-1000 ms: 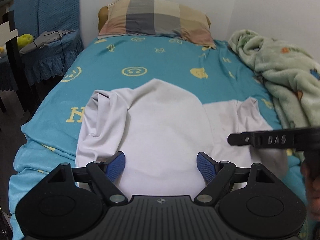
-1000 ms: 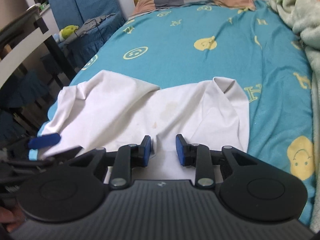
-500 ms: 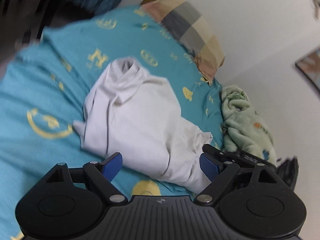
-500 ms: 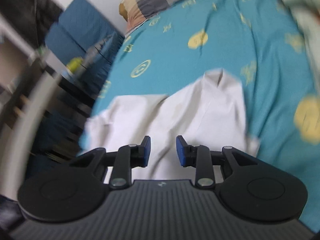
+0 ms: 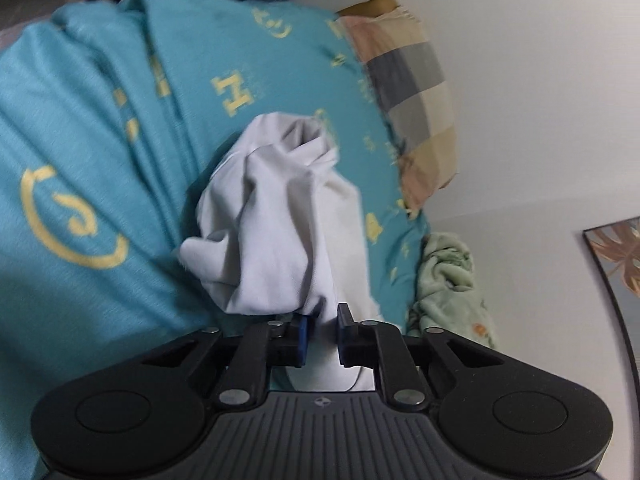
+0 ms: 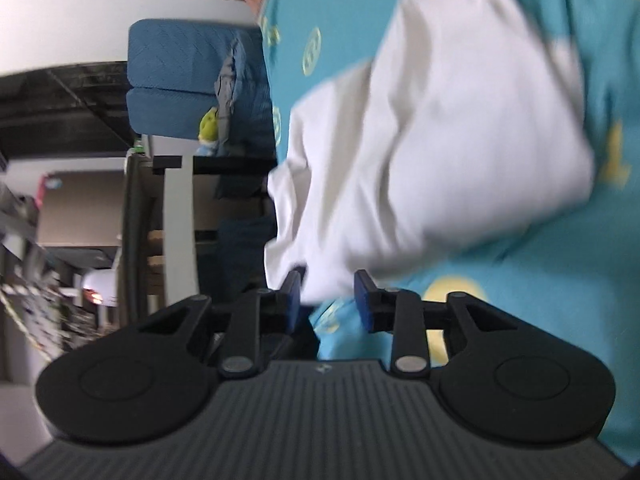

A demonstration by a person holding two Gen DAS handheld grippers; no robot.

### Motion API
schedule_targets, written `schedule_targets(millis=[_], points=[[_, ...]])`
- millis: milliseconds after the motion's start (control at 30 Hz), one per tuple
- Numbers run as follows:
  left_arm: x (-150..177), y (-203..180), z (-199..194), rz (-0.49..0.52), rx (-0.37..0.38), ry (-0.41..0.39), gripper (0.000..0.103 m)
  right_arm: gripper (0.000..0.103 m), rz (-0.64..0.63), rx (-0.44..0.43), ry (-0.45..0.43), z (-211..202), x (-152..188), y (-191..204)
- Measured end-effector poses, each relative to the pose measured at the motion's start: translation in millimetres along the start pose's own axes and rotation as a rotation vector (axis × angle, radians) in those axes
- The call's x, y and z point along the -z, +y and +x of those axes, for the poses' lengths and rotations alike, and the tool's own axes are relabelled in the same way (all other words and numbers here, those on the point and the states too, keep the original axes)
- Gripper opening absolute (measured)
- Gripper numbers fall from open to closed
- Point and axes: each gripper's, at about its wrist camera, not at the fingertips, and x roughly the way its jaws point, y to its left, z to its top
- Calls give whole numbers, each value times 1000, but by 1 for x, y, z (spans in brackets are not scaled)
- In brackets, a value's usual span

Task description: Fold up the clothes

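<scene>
Over the bed [image 5: 100,128], both tilted grippers, left [image 5: 320,332] and right [image 6: 327,300], pinch the white shirt [image 5: 280,232].

I read a yellow "H" printed on the teal bedsheet [image 5: 120,128]; nothing else is legible to me.

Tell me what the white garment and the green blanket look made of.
White garment: thin, matte woven or knit cloth, probably cotton or a blend; it drapes in soft folds. Green blanket: fluffy fleece or plush, judging by its nubby, piled surface.
</scene>
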Motion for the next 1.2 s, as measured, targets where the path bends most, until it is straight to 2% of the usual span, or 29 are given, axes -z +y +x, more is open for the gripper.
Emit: schedule_targets(millis=[67,133,333,400,433,467,500,533,567,633,700,767,800,833,867,933,1033,1200], points=[[-1,-6,-1,19,30,-18,13,68,59,-33,-5,6,4,-7],[-2,-6,-1,14,46,-24,13,75,113,-50,-52,5,3,-15],[-4,2,1,-29,62,-19,13,75,222,33,-256,-19,-9,-37],[-4,7,1,-49,54,-12,13,66,213,51,-276,-20,-9,-37],[-4,9,2,-63,51,-6,14,57,195,61,-281,-20,-9,-36],[-5,12,3,-79,49,1,21,46,178,71,-285,-20,-9,-34],[-4,16,4,-97,46,9,28,42,161,81,-289,-19,-8,-32],[-4,21,6,-119,42,19,42,34,144,92,-293,-19,-8,-30],[-4,25,8,-142,38,29,56,31,126,102,-297,-19,-8,-28],[-3,26,8,-157,48,28,64,28,92,122,-305,-18,-7,-24],[-3,25,5,-162,64,21,63,27,57,143,-313,-18,-6,-20],[-2,23,3,-168,80,13,56,26,37,145,-319,-21,-8,-17],[-2,22,2,-170,88,9,48,26,27,144,-323,-23,-8,-13],[-2,22,1,-173,96,5,25,26,20,141,-328,-26,-8,-9],[-1,21,0,-176,104,2,19,25,13,134,-333,-29,-7,-4],[-1,19,-2,-181,120,-6,15,25,-5,120,-341,-35,-3,7],[1,10,-6,-175,142,-12,15,25,-45,91,-356,-52,9,28],[13,-61,-19,-62,170,20,15,25,-73,47,-462,-129,6,53]])
